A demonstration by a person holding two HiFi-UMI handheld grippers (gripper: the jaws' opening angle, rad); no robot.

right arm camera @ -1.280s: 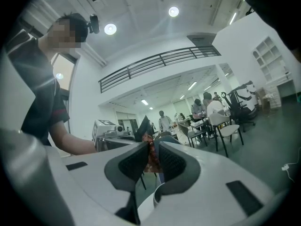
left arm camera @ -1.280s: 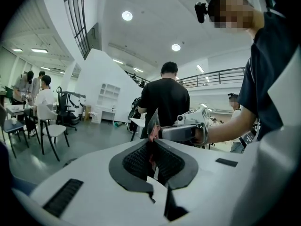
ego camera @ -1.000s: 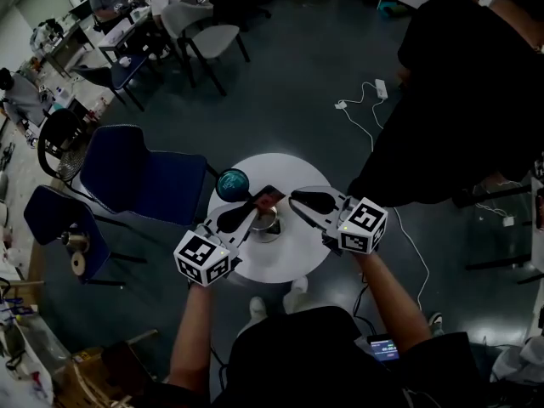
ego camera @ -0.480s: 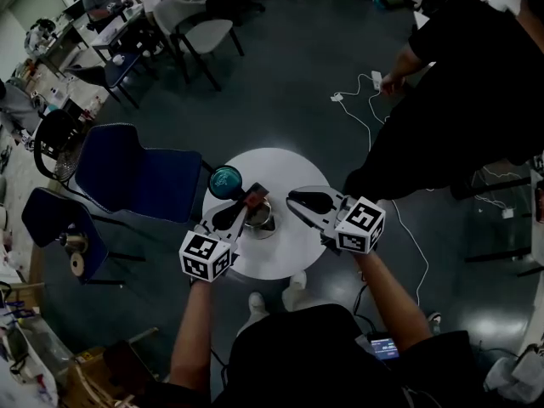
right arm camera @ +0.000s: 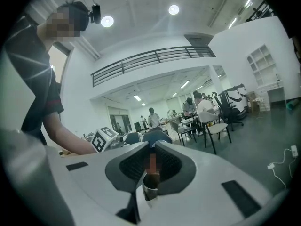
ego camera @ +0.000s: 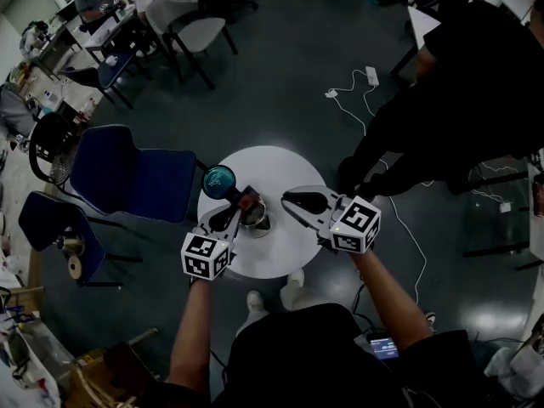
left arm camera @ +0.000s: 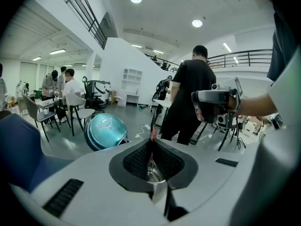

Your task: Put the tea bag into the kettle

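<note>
"Is the tea bag [ego camera: 247, 200] in the kettle [ego camera: 257, 220] yet?"

"No. The left claw [ego camera: 240, 208] pinches it by the kettle's rim, mid-frame. The right claw [ego camera: 287, 199] is pressed together, empty. It still needs dropping in."

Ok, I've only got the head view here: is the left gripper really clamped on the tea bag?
Observer: Yes. The left gripper view shows the left gripper with its pads pressed on the tea bag, which stands edge-on between them.
Operator: Is the kettle open beneath it?
Observer: Yes. In the right gripper view the tea bag hangs right over the open mouth of the kettle, its lower end about at the rim.
Operator: Right gripper carrying anything?
Observer: No. Its own view shows the right gripper with its jaws closed and nothing between them.
</note>
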